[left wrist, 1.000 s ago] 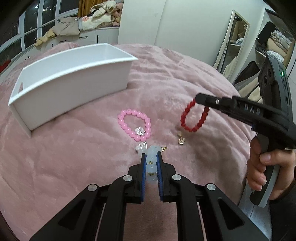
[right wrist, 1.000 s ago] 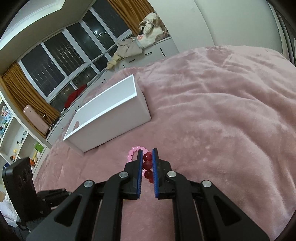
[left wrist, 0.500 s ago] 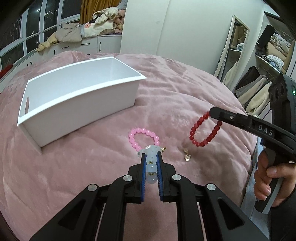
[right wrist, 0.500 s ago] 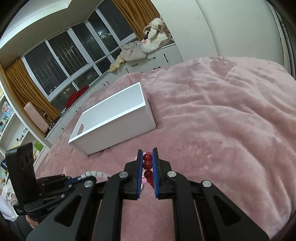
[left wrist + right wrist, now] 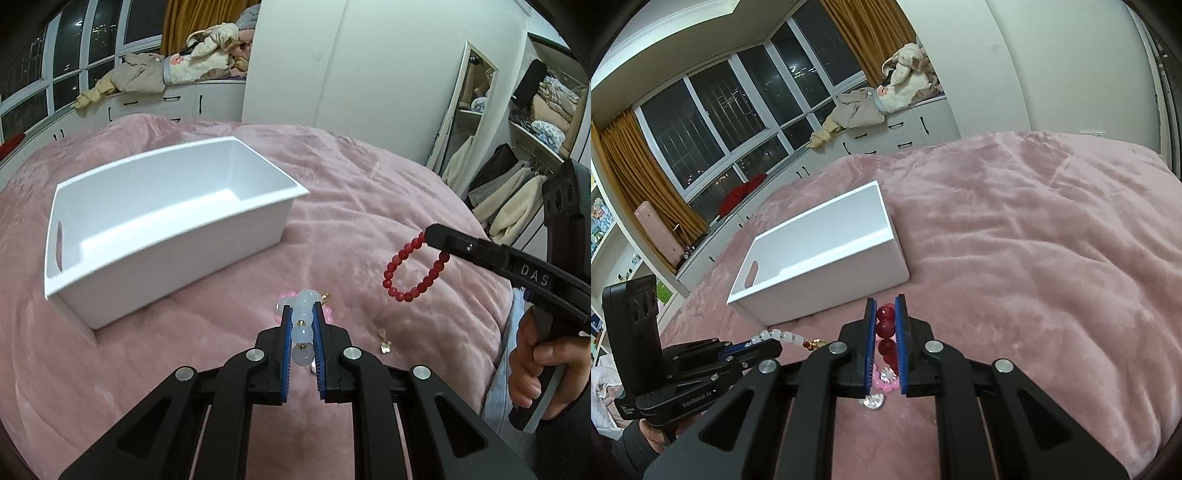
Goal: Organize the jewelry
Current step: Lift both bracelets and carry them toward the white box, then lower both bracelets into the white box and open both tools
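Note:
My left gripper (image 5: 302, 314) is shut on a pale white bead bracelet (image 5: 302, 328), held above the pink blanket; the same bracelet (image 5: 783, 336) shows in the right wrist view. My right gripper (image 5: 885, 308) is shut on a red bead bracelet (image 5: 885, 325), which hangs as a loop (image 5: 413, 273) off to the right in the left wrist view. An open white box (image 5: 166, 229) (image 5: 820, 258) sits on the blanket beyond both grippers. A pink bead bracelet (image 5: 286, 295) (image 5: 884, 384) lies on the blanket, mostly hidden behind the fingers.
A small gold charm (image 5: 384, 341) and a silver piece (image 5: 873, 400) lie on the pink blanket (image 5: 369, 206). A person's hand (image 5: 535, 373) grips the right handle. White drawers with piled clothes (image 5: 879, 99) line the window; open wardrobe shelves (image 5: 546, 110) stand at right.
Both grippers have risen from the blanket with their bracelets. The box's inside has come into view, and the pink bracelet has slipped behind the left gripper's fingers.

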Available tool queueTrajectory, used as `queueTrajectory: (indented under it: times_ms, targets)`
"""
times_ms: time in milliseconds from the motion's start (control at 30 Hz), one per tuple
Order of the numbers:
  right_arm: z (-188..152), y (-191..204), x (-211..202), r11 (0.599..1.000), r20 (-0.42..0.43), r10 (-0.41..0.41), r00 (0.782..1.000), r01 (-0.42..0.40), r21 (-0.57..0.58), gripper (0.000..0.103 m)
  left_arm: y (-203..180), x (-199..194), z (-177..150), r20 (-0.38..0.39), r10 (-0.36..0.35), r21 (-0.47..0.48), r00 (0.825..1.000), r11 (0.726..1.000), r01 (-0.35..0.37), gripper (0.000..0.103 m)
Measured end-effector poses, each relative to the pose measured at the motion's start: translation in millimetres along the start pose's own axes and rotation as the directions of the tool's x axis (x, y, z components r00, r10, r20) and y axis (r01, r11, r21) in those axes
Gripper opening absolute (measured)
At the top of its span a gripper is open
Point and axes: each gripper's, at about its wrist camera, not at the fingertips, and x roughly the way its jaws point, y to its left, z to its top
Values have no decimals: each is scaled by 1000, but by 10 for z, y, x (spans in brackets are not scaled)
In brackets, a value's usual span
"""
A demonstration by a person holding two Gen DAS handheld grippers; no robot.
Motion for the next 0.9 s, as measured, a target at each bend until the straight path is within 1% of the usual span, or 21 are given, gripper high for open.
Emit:
queueTrajectory:
  times_ms: [167, 267, 433, 667, 767, 900]
  targets:
    - [176, 118, 155, 1000, 3, 7, 1000, -7, -17, 10, 126, -62, 158, 16, 18, -2, 1000, 1000, -18, 15]
    - [303, 179, 272, 999, 5, 40, 999, -40, 8, 10, 211, -114, 268, 30, 30, -8, 999, 1000, -30, 15]
    - [510, 333, 412, 998, 6, 59, 998, -59, -9, 10, 365, -235, 475, 65, 50, -16, 997, 999, -49, 15]
    - [761, 508, 606, 998, 11, 60, 998, -60, -33, 10, 638, -284, 754, 92, 87, -40, 992, 996, -84, 15]
    - [872, 553, 713, 998, 32, 64, 997, -64, -15, 10, 782, -275, 839, 94, 102, -61, 990, 993, -97, 15]
    - [956, 570, 911, 995, 54, 91, 994, -94, 42, 10, 1025, -227, 929, 82, 140, -88, 987, 987, -132, 15]
